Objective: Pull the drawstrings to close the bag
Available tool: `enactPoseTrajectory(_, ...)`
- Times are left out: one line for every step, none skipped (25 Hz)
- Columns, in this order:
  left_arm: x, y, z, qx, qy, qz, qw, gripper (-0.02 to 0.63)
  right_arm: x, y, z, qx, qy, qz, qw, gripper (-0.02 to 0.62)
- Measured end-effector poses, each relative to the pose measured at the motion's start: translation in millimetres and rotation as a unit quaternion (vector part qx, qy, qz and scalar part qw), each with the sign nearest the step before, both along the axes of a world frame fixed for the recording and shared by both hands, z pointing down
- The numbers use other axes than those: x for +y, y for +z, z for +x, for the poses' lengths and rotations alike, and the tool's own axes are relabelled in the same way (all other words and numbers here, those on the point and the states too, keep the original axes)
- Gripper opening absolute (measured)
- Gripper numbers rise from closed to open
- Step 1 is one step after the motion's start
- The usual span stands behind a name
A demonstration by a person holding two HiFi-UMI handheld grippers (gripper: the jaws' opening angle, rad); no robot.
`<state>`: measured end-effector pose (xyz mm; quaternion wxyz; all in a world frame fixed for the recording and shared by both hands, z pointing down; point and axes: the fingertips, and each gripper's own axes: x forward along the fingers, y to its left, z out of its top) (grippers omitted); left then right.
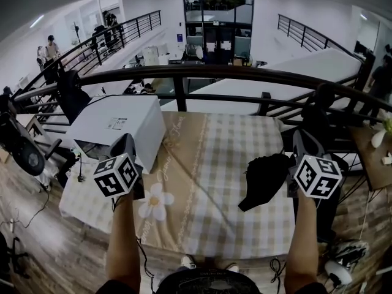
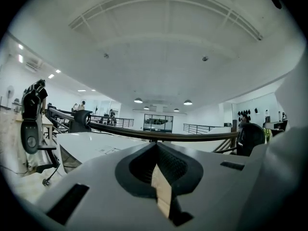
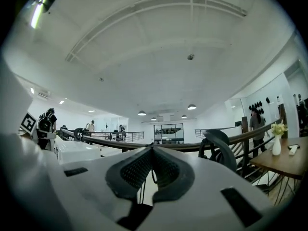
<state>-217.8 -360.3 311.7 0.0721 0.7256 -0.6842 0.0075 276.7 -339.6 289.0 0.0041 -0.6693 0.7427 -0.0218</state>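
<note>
Mezzanine hall, white ceiling, dark railing running behind the work table. Table wears a beige checked cloth with a daisy print at its 7 o'clock.

White box sits at the table's 10 o'clock, just beyond the left gripper.

Black bag at the table's 3 o'clock, a crumpled dark lump, its right edge against the right gripper; cannot tell from the head view whether it rests on the cloth or is lifted off it.

Right gripper: jaws pressed together, pinching a thin dark drawstring. A small loop shows in the gap under the pads and two strands hang toward 6 o'clock.

Left gripper: jaws fully together. Only a sliver of beige cloth shows through the gap below the pads, and no cord can be made out between them in its own view.

Both grippers are held roughly level, pointing at the railing, well apart across the table.

Small wooden side table with a white vase stands at 3 o'clock in the right gripper view.
</note>
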Motion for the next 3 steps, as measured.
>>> enactPoseTrajectory(-0.4, 2.2, 1.7, -0.001, 0.002, -0.003, 1.0000, 0.023, 0.3, -0.1, 0.1, 0.002, -0.001, 0.000, 1.000, 0.021)
enactPoseTrajectory(-0.7, 4.4, 3.1, -0.003, 0.003, -0.005, 1.0000, 0.023, 0.6, -0.1, 0.1, 0.004, -0.001, 0.000, 1.000, 0.021)
enactPoseTrajectory(-0.9, 6.5, 4.5, -0.005, 0.004, -0.008, 0.9999, 0.023, 0.8, 0.0, 0.1, 0.005, -0.002, 0.000, 1.000, 0.021)
